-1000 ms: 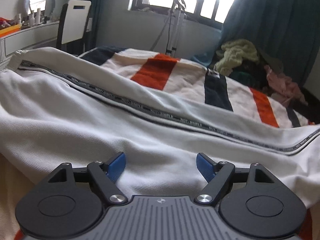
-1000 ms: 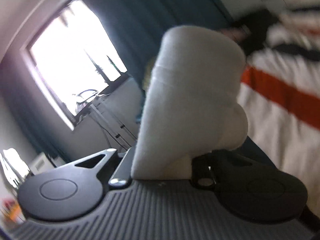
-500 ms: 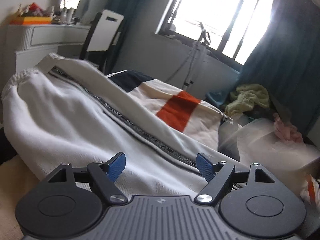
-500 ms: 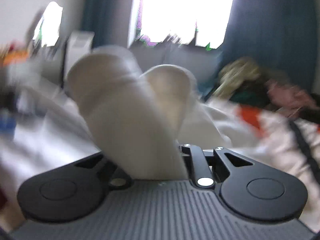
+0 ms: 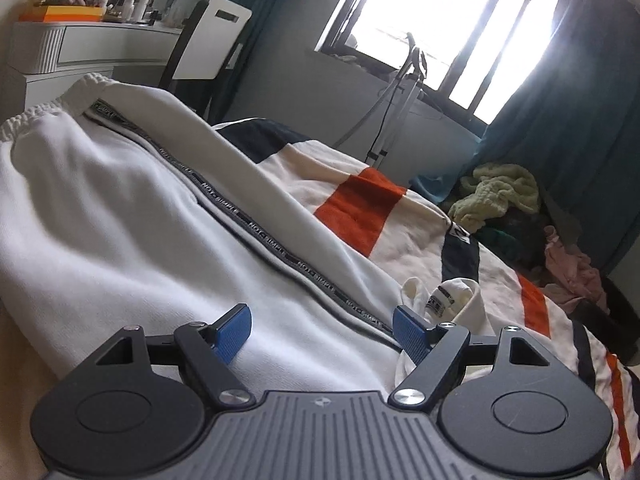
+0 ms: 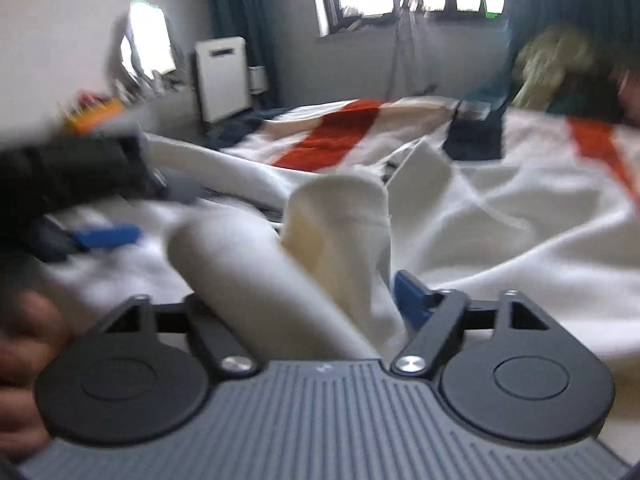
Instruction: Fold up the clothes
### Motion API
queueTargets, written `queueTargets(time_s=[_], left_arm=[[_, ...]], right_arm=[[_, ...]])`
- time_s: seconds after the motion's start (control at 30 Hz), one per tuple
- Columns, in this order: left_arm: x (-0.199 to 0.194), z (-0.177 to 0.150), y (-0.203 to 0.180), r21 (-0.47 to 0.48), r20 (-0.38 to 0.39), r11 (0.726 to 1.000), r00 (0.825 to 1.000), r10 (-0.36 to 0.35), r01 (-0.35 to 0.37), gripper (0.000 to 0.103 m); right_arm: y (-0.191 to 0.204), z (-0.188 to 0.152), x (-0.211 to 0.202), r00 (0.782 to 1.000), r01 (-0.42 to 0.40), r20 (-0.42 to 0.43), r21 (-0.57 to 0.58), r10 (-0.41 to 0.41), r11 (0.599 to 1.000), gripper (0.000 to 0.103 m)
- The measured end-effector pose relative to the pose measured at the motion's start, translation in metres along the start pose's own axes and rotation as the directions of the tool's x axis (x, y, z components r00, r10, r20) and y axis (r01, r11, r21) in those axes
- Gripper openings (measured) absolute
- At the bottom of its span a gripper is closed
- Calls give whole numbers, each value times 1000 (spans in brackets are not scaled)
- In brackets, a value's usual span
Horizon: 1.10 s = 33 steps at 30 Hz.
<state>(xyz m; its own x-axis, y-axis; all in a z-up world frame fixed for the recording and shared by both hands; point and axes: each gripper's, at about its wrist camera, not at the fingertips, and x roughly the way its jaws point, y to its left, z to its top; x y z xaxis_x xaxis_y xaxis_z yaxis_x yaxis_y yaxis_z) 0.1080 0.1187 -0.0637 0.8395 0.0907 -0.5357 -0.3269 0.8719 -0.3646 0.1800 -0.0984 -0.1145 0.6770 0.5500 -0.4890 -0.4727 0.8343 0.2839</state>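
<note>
White sweatpants (image 5: 120, 216) with a black lettered side stripe (image 5: 256, 228) lie across the striped bedspread (image 5: 360, 208). Their elastic waistband (image 5: 48, 112) is at the far left. My left gripper (image 5: 322, 334) hovers open low over the trousers, nothing between its blue pads. A folded-over leg cuff with a label (image 5: 440, 300) rests beside its right finger. In the blurred right wrist view, my right gripper (image 6: 308, 304) has its fingers spread wide, and the white leg end (image 6: 340, 232) still stands bunched between them. The left gripper (image 6: 104, 236) shows at the left there.
A pile of unfolded clothes (image 5: 500, 200) sits at the bed's far right corner. A white dresser (image 5: 80, 48) and a chair (image 5: 208, 40) stand beyond the bed on the left. A hand (image 6: 24, 344) grips the left gripper's handle at the lower left.
The right gripper swung the leg end over from the right toward the waistband side, and its fingers went from shut on the fabric to spread apart. The left gripper tilted up and stayed open.
</note>
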Motion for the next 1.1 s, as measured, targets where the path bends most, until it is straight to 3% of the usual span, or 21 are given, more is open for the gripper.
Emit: queueTargets(time_s=[0.07,0.17,0.27,0.4,0.47,0.5,0.53,0.6,0.63,0.77,0.87,0.97,1.1], left_arm=[[-2,-1,-2,12,-12,1000,1000,4,-4,79],[-9,-3,-6,24,-17,1000,1000,-18,19,80],[-18,-7,-11,37,-21,997,998,-67,68,80],[-25,-16,-20,76,-41,991,993,-107,109,84],[-22,-22,-26,122,-59,988,995,-82,89,84],[-20,-26,-29,147,-68,986,995,-68,78,84],[-18,-29,-32,172,-77,983,996,-54,66,84],[-15,-35,-37,221,-93,974,995,-24,44,84],[-13,-38,-40,245,-100,969,995,-9,33,84],[-5,-50,-52,343,-126,939,991,53,-7,84],[-4,-56,-56,384,-125,923,989,80,-26,84],[-6,-52,-51,350,-126,937,990,56,-9,84],[-17,-38,-37,217,-110,975,993,-30,53,83]], right_arm=[[-17,3,-23,996,-83,-19,136,86,987,80],[-41,11,-57,978,-178,-49,298,201,938,81],[-58,20,-93,969,-216,-26,381,245,899,81],[-79,22,-132,989,-90,-72,375,126,923,81],[-90,18,-143,994,22,-112,331,16,943,76],[-96,14,-146,991,89,-124,319,-51,944,65],[-102,10,-148,988,127,-125,333,-90,934,46],[-114,5,-147,986,160,-113,385,-126,909,24],[-117,5,-146,984,177,-101,395,-148,901,20],[-116,2,-139,977,211,-53,375,-207,903,19],[-121,-13,-115,962,269,-153,359,-228,893,16],[-128,-26,-103,963,261,-167,407,-210,875,16],[-139,-26,-109,972,232,-149,507,-180,831,16]])
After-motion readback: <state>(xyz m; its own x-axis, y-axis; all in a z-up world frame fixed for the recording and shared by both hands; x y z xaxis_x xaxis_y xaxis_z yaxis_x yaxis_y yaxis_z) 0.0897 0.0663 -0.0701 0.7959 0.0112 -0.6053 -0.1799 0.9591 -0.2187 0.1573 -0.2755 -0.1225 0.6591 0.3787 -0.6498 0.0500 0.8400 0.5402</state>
